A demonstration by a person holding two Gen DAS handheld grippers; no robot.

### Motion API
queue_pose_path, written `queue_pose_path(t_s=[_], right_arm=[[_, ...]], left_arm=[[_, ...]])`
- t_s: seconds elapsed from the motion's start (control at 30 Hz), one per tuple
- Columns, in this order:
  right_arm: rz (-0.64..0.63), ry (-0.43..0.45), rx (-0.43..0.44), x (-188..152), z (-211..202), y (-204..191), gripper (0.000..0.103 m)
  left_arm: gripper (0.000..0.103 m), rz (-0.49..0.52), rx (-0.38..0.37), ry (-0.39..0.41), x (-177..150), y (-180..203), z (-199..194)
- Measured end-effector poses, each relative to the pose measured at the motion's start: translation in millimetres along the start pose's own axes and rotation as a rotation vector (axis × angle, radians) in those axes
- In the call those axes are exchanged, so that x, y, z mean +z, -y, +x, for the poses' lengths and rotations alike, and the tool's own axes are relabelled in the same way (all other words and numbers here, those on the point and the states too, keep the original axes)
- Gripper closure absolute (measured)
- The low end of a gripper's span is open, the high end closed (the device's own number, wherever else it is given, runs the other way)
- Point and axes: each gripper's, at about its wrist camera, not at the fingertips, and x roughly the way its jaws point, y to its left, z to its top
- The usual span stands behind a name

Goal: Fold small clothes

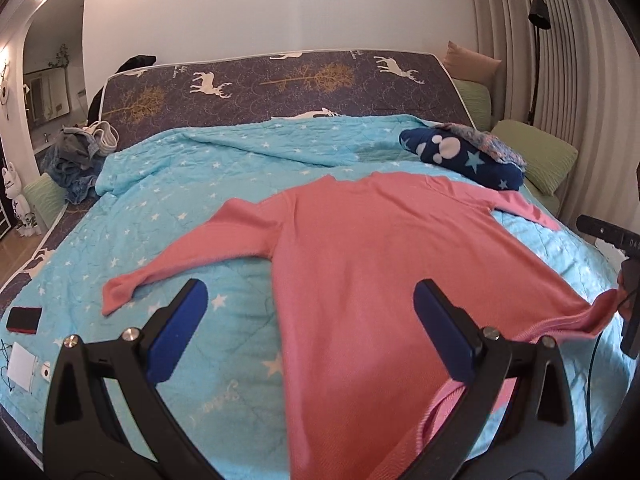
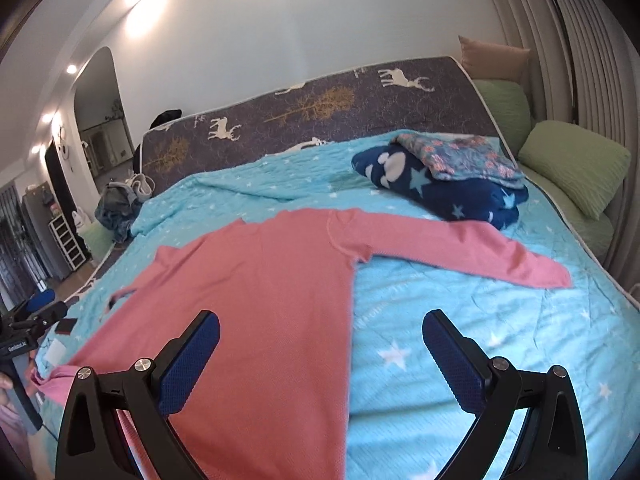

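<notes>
Black claw body at left edge of right wrist view [image 2: 18, 346] carries small white lettering, approx. "GenRobot.AI". Other black claw at right edge of left wrist view [image 1: 624, 240] shows "DA", rest cut off. Cursive script on turquoise star-print quilt [image 1: 218, 400] illegible.

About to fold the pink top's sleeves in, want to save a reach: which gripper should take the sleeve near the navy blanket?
Probably the right gripper: that sleeve lies on its side of the pink top.

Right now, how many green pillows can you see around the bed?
3: one green pillow at the bed's right edge, another behind it under a pink cushion, and one off the left side. More may be hidden.
</notes>
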Motion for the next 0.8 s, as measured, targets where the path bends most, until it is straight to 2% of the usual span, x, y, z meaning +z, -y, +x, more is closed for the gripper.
queue_pose_path(t_s=[0.1, 0.3, 0.67, 0.8], right_arm=[[0.029, -0.019, -0.008, -4.3, -5.5, 5.2, 0.0], [0.006, -0.009, -0.034, -4.2, -13.5, -4.4, 0.0], [-0.14, -0.05, 0.021, -14.0, -7.2, -59.0, 0.0], [-0.239, -0.117, -0.067, -29.0, 9.7, -68.9, 0.0]], left_arm=[[0.001, 0.004, -0.011, -0.016, -10.1, 1.2, -6.9], [0.001, 0.023, -0.014, -0.008, -12.5, 7.2, -16.9], [0.001, 0.036, -0.043, -0.04, -14.9, 26.0, -3.3], [0.001, 0.054, -0.002, -0.07, -23.7, 28.8, 2.5]])
